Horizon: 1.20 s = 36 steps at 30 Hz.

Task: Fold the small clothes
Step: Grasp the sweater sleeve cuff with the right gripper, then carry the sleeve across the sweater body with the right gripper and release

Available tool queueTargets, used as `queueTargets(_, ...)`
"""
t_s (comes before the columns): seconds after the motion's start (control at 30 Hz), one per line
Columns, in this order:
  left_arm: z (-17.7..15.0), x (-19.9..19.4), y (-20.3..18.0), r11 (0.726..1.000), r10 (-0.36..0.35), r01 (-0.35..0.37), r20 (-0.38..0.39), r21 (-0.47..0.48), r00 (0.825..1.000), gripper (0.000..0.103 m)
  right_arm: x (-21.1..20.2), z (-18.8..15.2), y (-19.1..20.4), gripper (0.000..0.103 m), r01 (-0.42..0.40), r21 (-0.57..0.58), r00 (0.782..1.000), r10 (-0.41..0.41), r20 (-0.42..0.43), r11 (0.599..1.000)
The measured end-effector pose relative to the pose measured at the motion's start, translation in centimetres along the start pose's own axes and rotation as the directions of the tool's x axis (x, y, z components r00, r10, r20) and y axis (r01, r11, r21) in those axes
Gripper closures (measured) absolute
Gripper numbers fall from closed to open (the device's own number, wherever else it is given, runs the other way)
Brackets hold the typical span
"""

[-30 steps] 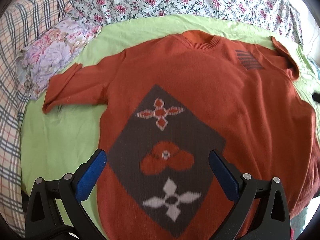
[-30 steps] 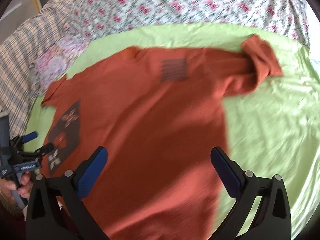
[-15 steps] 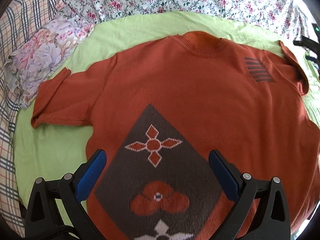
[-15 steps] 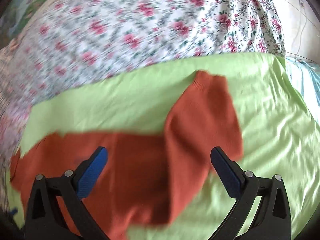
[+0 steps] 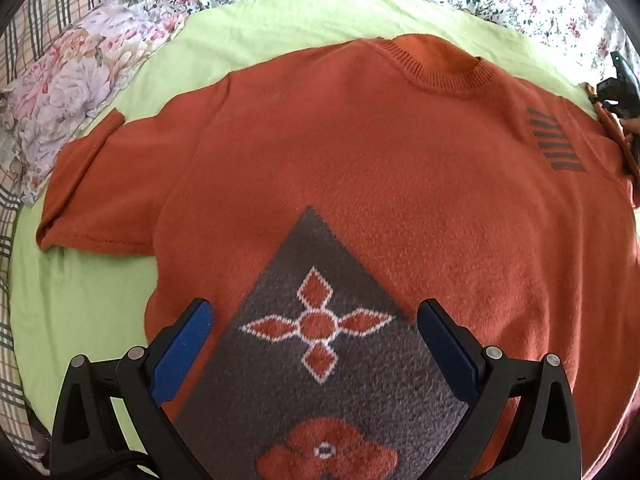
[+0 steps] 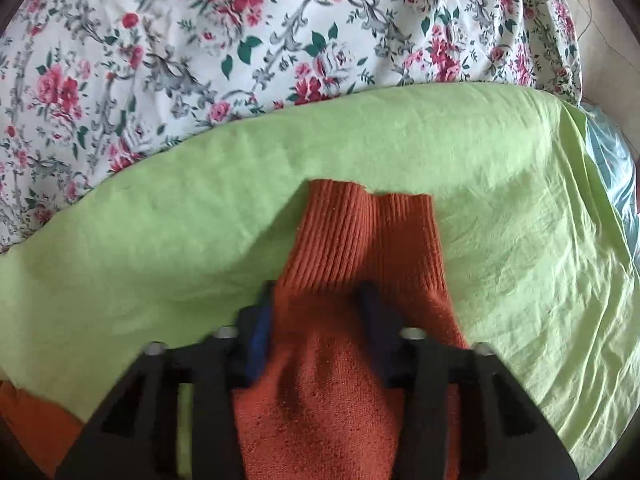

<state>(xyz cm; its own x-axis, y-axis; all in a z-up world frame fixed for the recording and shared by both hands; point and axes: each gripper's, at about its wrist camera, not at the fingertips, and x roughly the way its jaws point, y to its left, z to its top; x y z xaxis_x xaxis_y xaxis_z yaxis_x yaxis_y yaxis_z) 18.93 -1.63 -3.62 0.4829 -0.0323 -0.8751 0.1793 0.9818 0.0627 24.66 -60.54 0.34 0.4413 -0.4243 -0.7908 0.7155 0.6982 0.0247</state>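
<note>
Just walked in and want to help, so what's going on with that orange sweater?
A person is folding an orange sweater spread face-up on a green sheet. The right gripper has closed around the sleeve near its ribbed cuff. The left gripper hovers open over the sweater's grey diamond pattern, holding nothing.

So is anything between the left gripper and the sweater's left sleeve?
Nothing visible. The left gripper hangs open over the sweater, and only flat orange knit lies between it and the left sleeve.
</note>
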Motion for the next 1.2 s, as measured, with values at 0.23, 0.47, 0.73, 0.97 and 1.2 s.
queueTargets(0.23, -0.1, -1.4, 0.0, 0.999, -0.044, 0.045, 0.045, -0.021, 0.998, 0.001, -7.4, -3.9, 4.0, 0.097, -0.275, -0.080, 0.958, 0.280, 0.056, 0.958)
queueTargets(0.47, -0.9, -3.1, 1.6, 0.990, -0.120, 0.126, 0.086, -0.069, 0.989, 0.001, -13.9, -12.6, 15.2, 0.097, -0.597, -0.179, 0.798, 0.601, -0.038, 0.782)
queueTargets(0.73, -1.8, -3.8, 5.4, 0.961, -0.193, 0.214, 0.129, -0.176, 0.973, 0.001, -15.0, -22.2, 28.7, 0.097, -0.774, -0.225, 0.633, 0.728, -0.265, 0.591)
queueTargets(0.97, -1.4, -2.5, 7.2, 0.942, -0.230, 0.253, 0.125, -0.221, 0.965, 0.001, -14.0, -26.9, 34.5, 0.096, -0.838, -0.202, 0.543, 0.744, -0.388, 0.507)
queueTargets(1.2, 2.2, 0.5, 7.2, 0.916, -0.331, 0.349, 0.119, -0.199, 0.936, 0.001, -13.3, -27.8, 32.8, 0.070, -0.855, -0.114, 0.505, 0.762, -0.406, 0.506)
